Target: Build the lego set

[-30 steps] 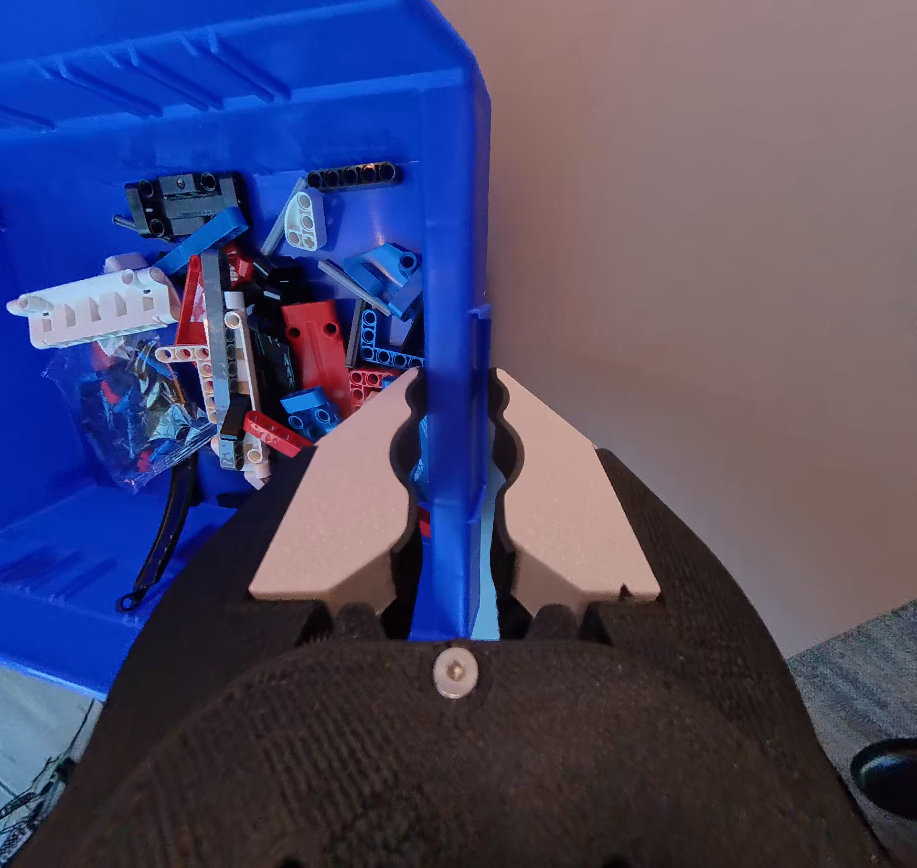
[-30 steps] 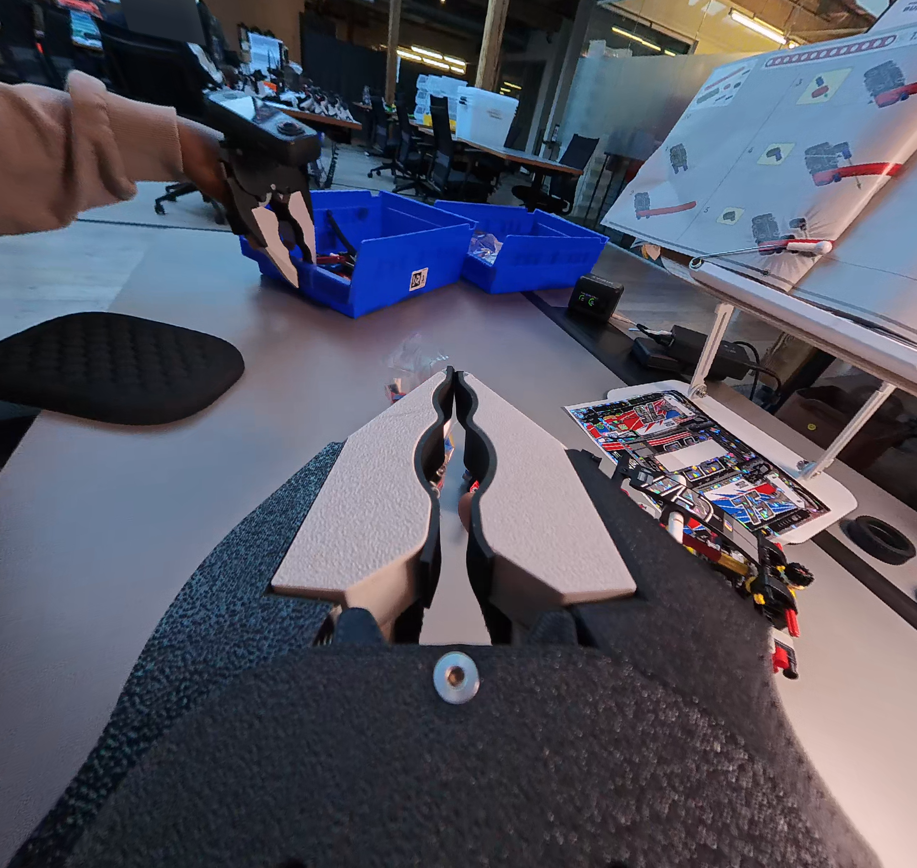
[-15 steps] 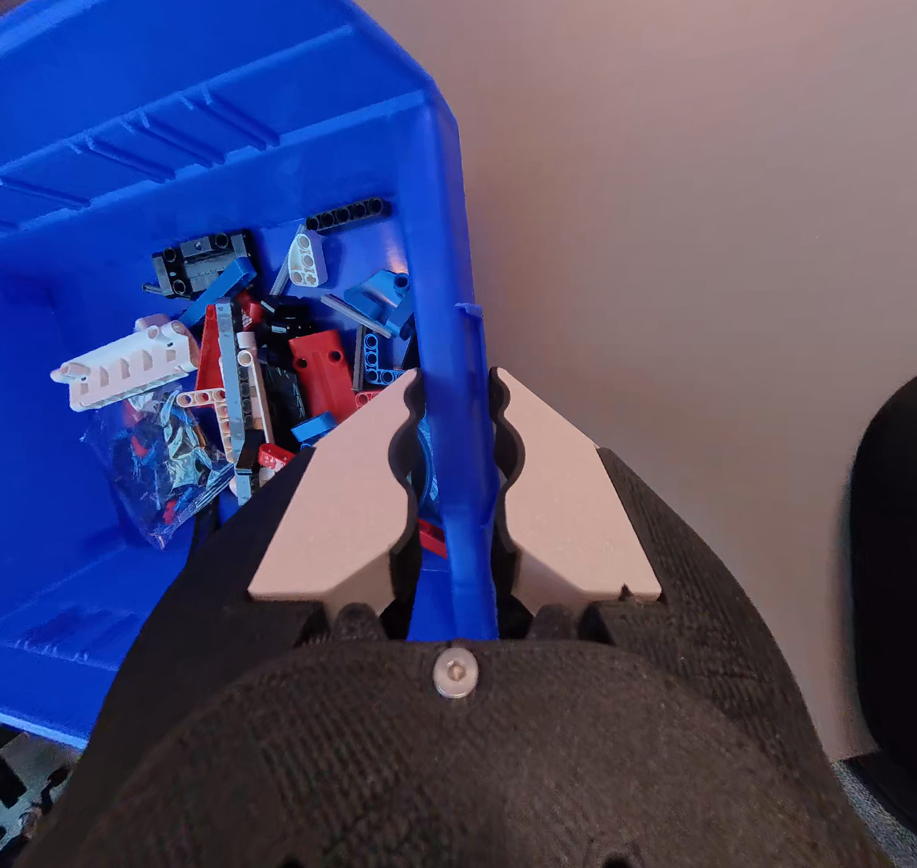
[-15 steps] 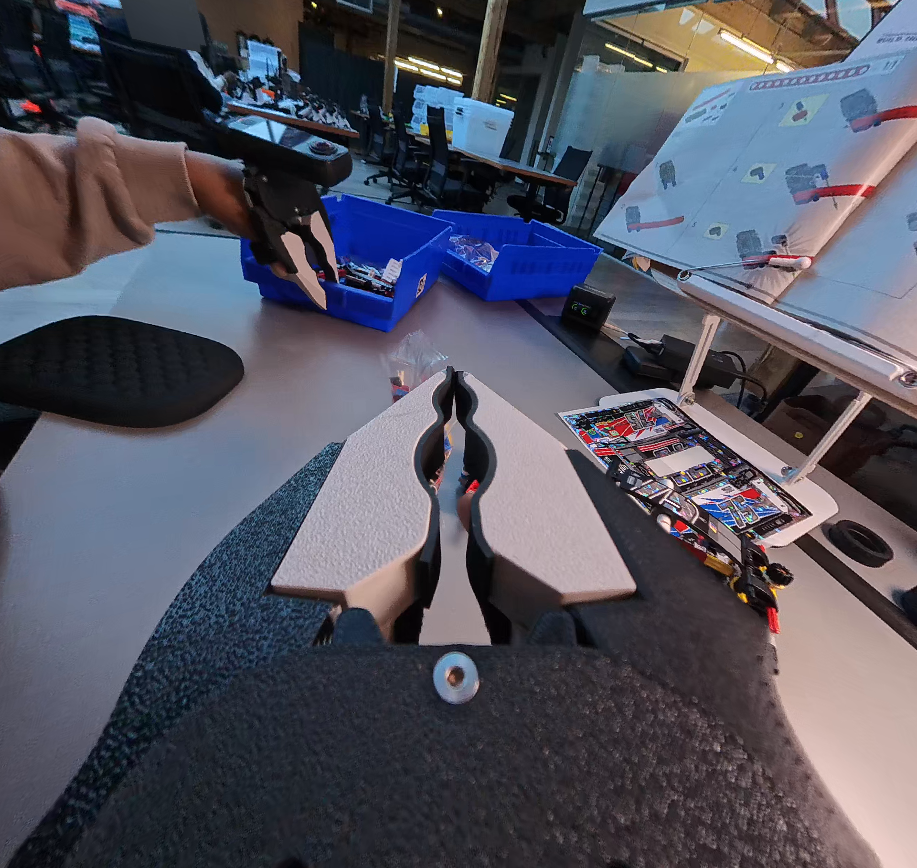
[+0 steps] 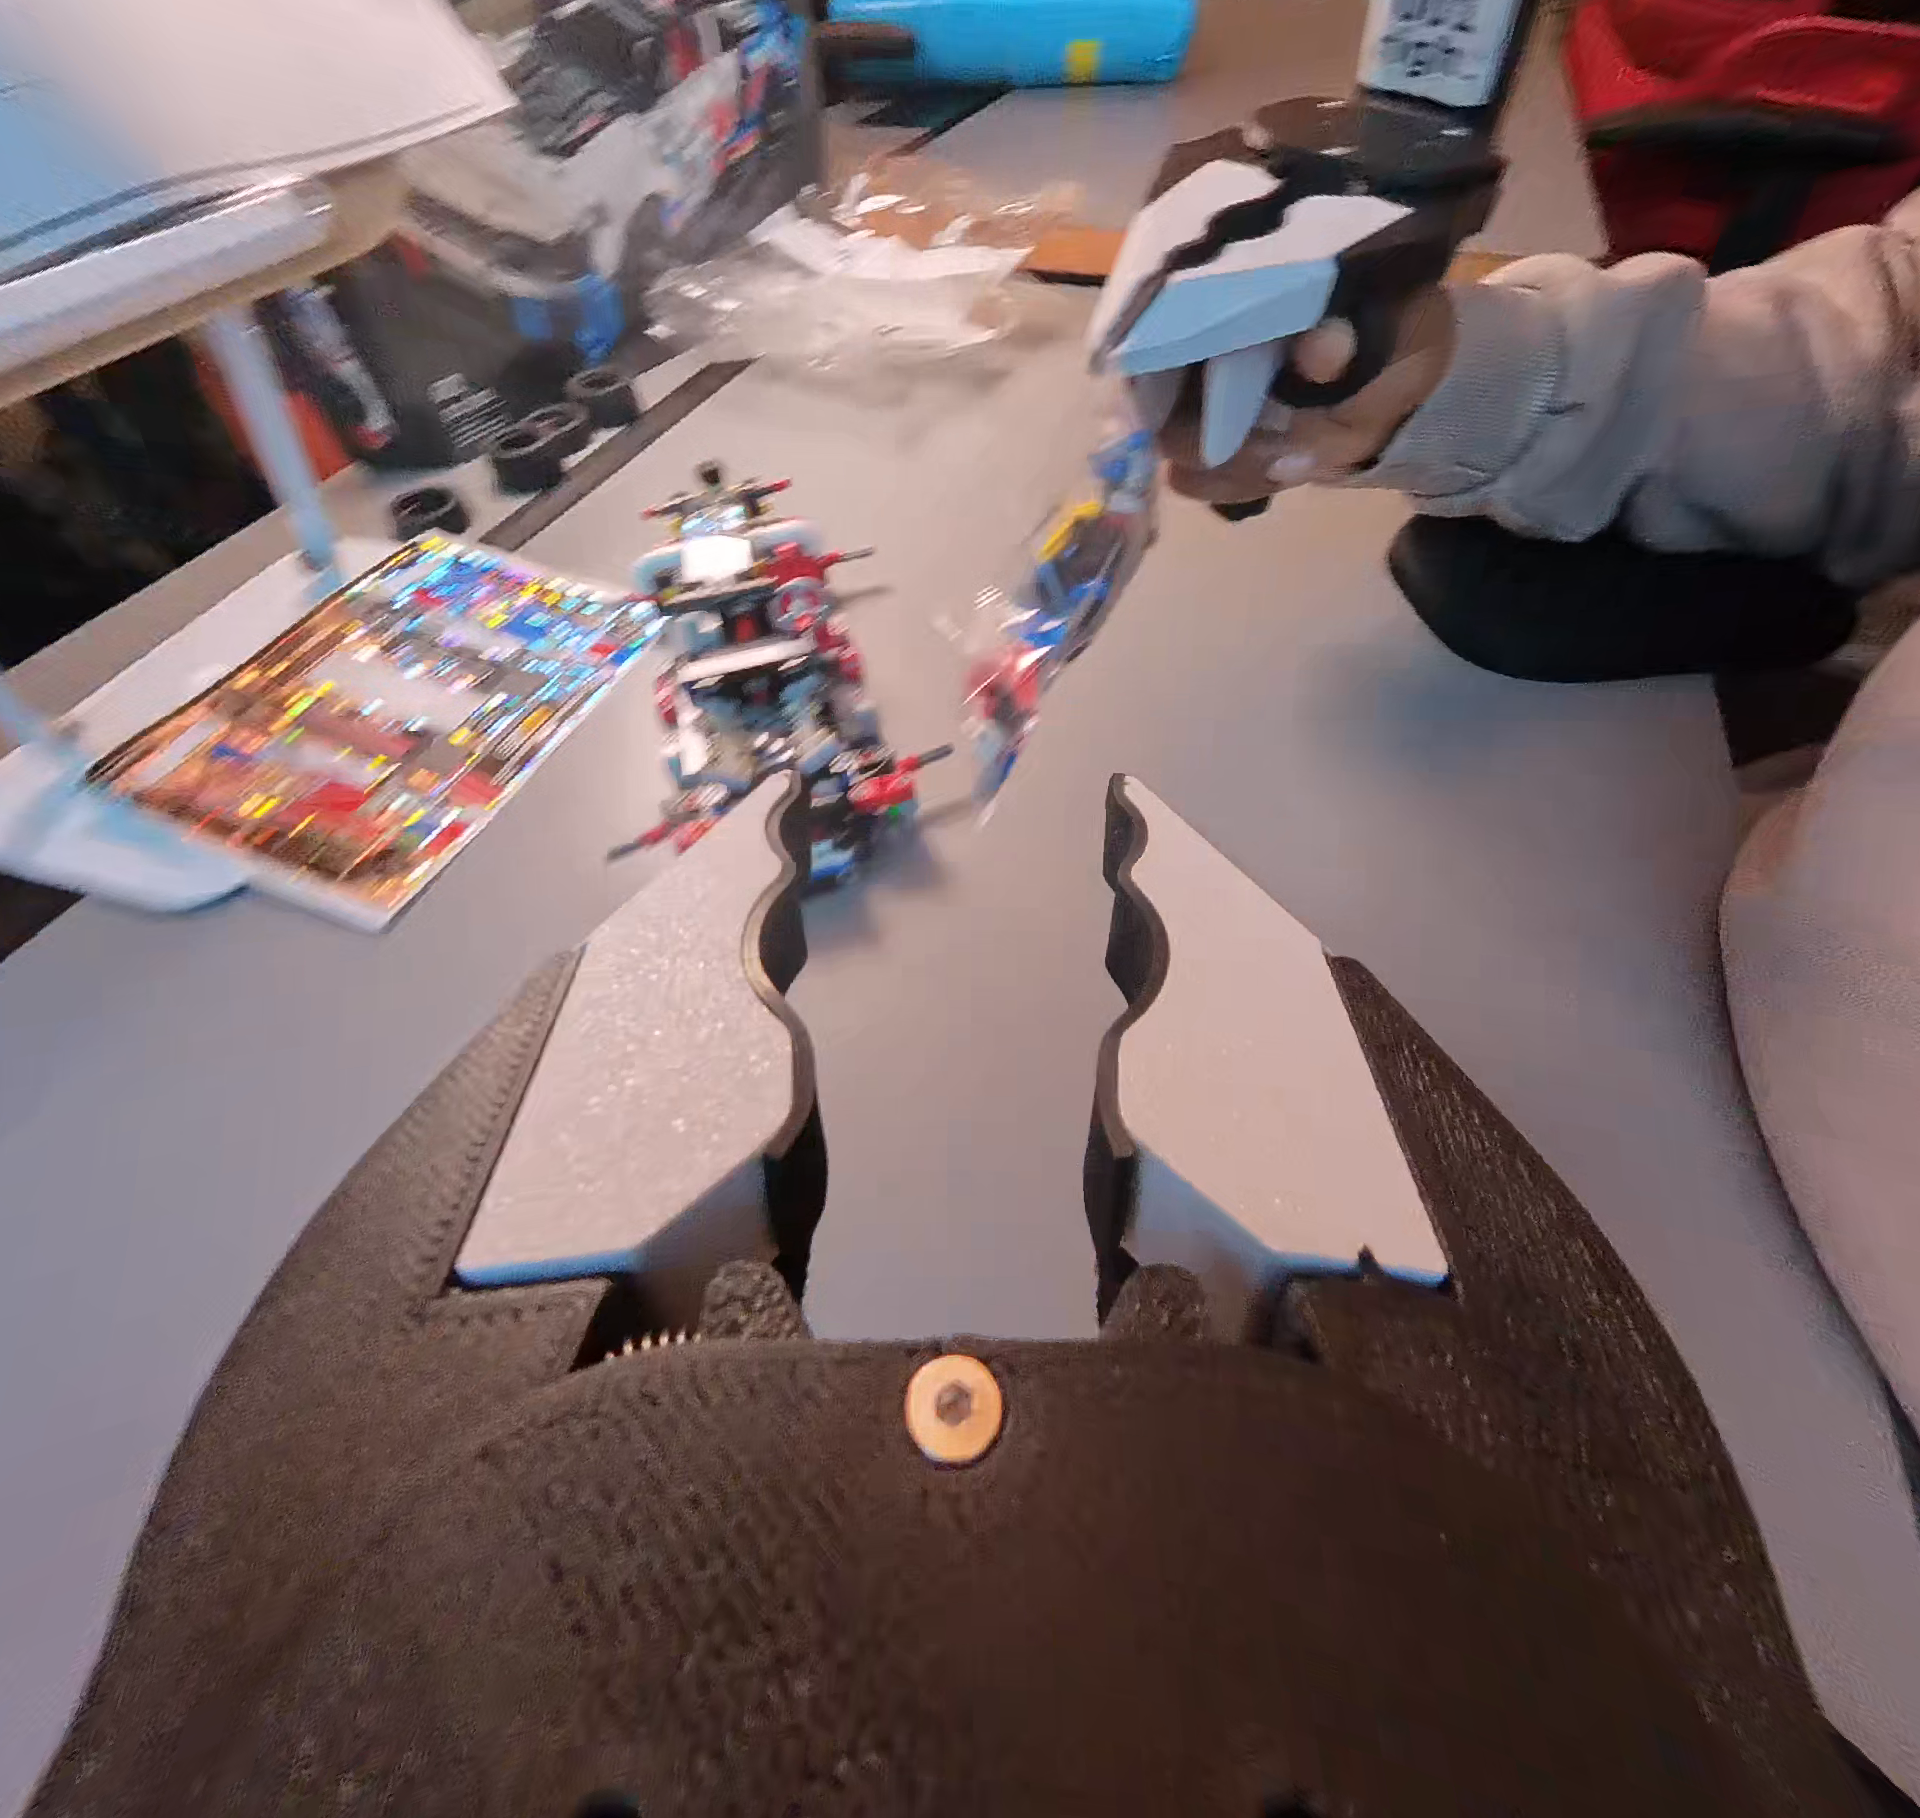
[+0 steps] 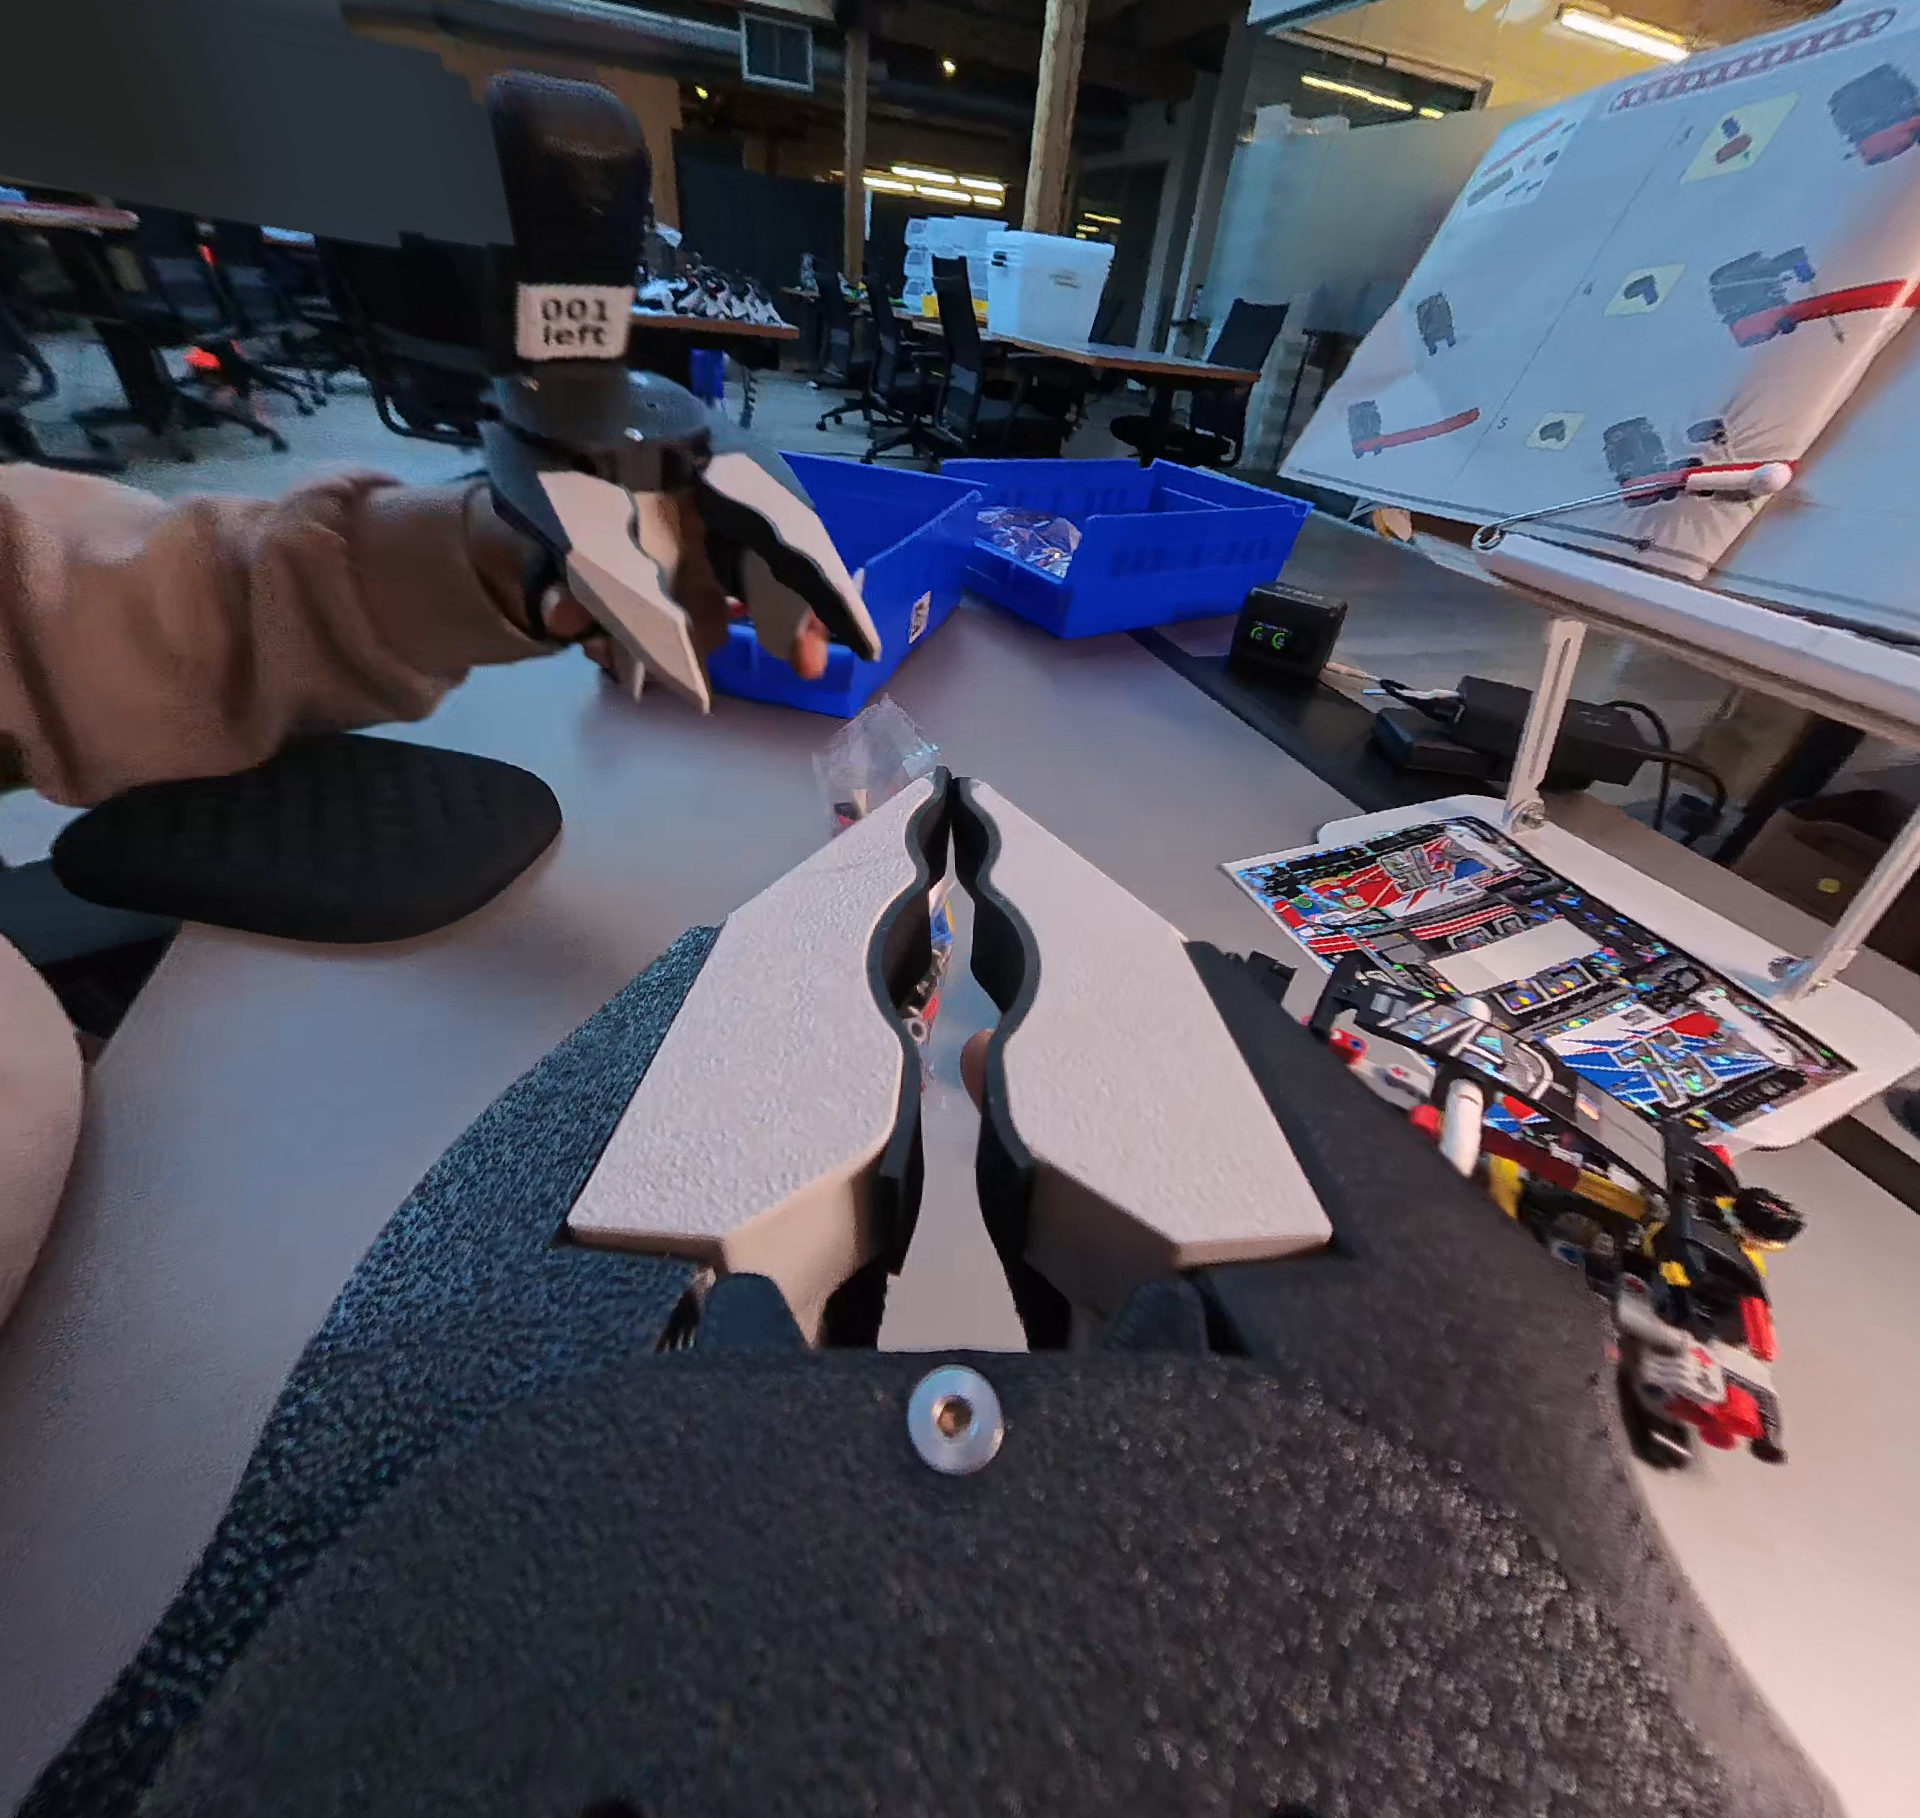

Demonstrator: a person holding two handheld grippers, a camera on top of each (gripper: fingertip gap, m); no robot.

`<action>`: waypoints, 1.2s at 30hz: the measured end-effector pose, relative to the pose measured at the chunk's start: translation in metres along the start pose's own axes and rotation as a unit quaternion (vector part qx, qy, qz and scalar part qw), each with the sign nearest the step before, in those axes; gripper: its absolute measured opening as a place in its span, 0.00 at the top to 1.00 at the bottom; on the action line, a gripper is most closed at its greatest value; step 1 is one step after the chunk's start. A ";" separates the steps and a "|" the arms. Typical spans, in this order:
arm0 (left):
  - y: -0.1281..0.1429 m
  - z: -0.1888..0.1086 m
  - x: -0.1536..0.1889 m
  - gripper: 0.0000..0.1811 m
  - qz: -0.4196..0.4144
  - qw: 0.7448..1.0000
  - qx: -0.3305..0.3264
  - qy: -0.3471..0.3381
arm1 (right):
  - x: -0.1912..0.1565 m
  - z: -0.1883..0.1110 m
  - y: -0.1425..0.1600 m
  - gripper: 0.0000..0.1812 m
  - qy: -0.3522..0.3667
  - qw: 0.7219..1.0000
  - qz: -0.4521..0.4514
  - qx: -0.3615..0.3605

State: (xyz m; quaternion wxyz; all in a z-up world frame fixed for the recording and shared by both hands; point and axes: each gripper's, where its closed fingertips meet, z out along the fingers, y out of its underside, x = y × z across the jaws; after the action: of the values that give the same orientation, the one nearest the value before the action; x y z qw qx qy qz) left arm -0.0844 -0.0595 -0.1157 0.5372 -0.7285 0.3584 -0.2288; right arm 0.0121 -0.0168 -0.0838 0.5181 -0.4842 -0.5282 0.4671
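Looking along the bench point(image 6: 312, 1093), we see two blue bins at its far side. The nearer bin point(image 6: 831, 667) shows only a sliver of loose pieces behind our left tongs point(image 6: 779, 667); the farther bin point(image 6: 1143, 563) holds a clear bag point(image 6: 1023, 532). Our right tongs point(image 6: 951, 802) are clenched on a clear plastic bag of small lego pieces point(image 5: 1049, 615), which hangs from their tips down to the bench top just right of the half-built lego model point(image 5: 758, 688). The left tongs point(image 5: 951, 802) are released, the jaws wide apart with bare bench between them.

Half a second ago the left tongs were clamped on the side wall of the nearer bin; now they have let go, swung away from it and face the model, and that view is motion-blurred. The right tongs hold the bag as before.

The model stands between the shiny sticker sheet point(image 5: 384, 719) and the hanging bag, close to both. The sheet lies on the white foot of the instruction stand point(image 6: 1662, 563), which overhangs the bench's right side. A black pad point(image 6: 312, 833) lies at the left edge. Between the pad and the bag the bench top is open.
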 end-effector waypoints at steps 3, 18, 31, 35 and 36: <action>0.002 0.052 0.023 0.66 0.023 0.996 0.004 0.084 | -0.002 0.002 0.003 1.00 -0.024 0.999 0.045 0.013; 0.013 0.027 0.041 0.98 -0.149 0.942 0.063 0.293 | -0.016 -0.008 0.049 1.00 -0.123 0.987 0.068 -0.077; 0.064 0.060 0.059 1.00 -0.045 0.954 -0.109 0.275 | -0.038 -0.002 0.076 1.00 -0.154 0.977 0.041 -0.139; 0.062 0.048 0.041 1.00 -0.071 0.965 -0.081 0.240 | -0.025 -0.004 0.075 1.00 -0.136 0.979 0.061 -0.137; 0.057 0.047 0.037 1.00 -0.074 0.968 -0.066 0.230 | -0.023 -0.003 0.074 1.00 -0.136 0.979 0.063 -0.135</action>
State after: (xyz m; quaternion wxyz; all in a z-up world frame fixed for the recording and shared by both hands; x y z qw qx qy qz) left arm -0.0425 -0.0685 -0.1870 0.3725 -0.7144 0.4317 -0.4056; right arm 0.0170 -0.0325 -0.1598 0.3410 -0.5141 -0.6200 0.4847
